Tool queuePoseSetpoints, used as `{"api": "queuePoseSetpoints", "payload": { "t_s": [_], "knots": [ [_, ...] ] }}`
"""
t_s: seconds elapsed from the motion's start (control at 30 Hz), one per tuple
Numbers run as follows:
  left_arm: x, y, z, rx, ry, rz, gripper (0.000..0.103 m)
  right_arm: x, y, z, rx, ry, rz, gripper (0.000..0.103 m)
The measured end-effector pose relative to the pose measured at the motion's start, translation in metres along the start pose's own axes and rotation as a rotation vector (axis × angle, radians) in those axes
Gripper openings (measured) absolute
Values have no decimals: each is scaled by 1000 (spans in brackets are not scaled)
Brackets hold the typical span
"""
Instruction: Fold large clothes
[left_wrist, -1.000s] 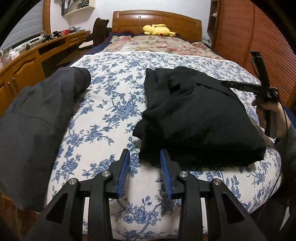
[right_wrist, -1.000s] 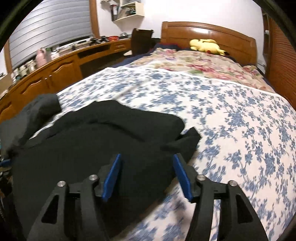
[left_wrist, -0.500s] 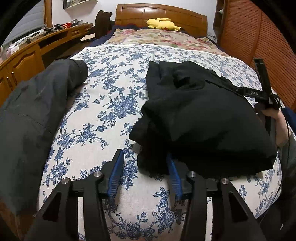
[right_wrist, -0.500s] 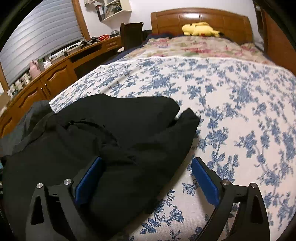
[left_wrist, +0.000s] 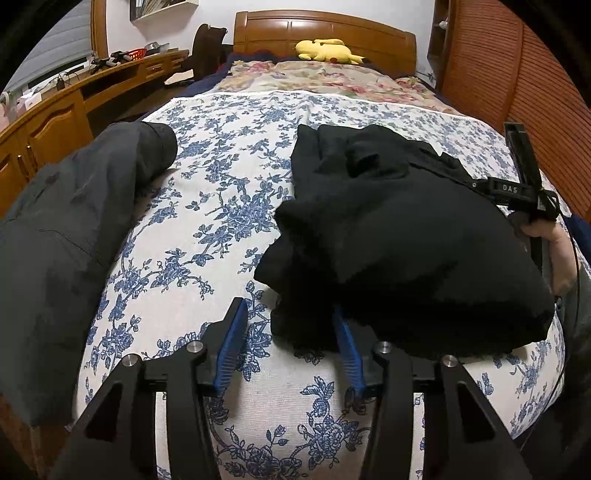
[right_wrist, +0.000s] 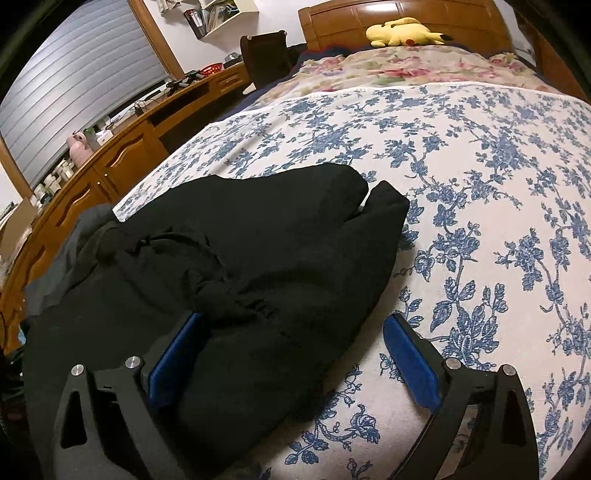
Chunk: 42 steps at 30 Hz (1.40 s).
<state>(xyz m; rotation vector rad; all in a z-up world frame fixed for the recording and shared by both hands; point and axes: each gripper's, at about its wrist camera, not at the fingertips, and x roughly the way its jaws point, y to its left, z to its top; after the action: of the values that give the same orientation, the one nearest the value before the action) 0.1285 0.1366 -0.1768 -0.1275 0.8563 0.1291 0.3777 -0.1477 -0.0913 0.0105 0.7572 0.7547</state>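
Both tools (left_wrist: 290, 345) astride black garment (left_wrist: 406, 236) edges

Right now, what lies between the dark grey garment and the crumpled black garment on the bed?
Only bare blue-floral bedspread separates the dark grey garment from the black garment, seen in the left wrist view.

A crumpled garment (left_wrist: 406, 236) lies right of centre on the bedspread (left_wrist: 229, 206), another garment (left_wrist: 74, 221) at left, a plush toy (left_wrist: 327, 50) by the headboard (left_wrist: 325, 31) at top.

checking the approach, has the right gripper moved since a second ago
Yes: the right gripper has come down closer over the black garment, judged against the headboard; jaws wider.
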Motion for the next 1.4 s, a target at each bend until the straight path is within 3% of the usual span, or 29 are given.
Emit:
{"api": "queuePoseSetpoints", "payload": {
  "t_s": [0.33, 0.5, 0.73, 0.83, 0.97, 1.1, 1.4],
  "knots": [
    [1, 0, 0, 3, -2, 9, 49, 0, 2, -2, 6, 4, 43, 88],
    [3, -1, -1, 12, -4, 10, 49, 1, -1, -3, 16, 6, 87, 77],
    [1, -8, -2, 53, -9, -20, 27, 3, 0, -2, 13, 4, 95, 69],
    [0, -10, -3, 70, -9, -33, 13, 1, 7, -2, -8, -11, 93, 56],
    [-7, -10, -3, 70, -35, -46, 6, -7, 16, -3, -39, -51, 48, 32],
    [-26, -7, 2, 73, -92, -69, 4, -22, 35, 2, -86, -96, -14, 20],
    [-84, 33, 25, 77, -240, -62, 4, -48, 124, 36, -211, -172, -70, 15]
  ]
}}
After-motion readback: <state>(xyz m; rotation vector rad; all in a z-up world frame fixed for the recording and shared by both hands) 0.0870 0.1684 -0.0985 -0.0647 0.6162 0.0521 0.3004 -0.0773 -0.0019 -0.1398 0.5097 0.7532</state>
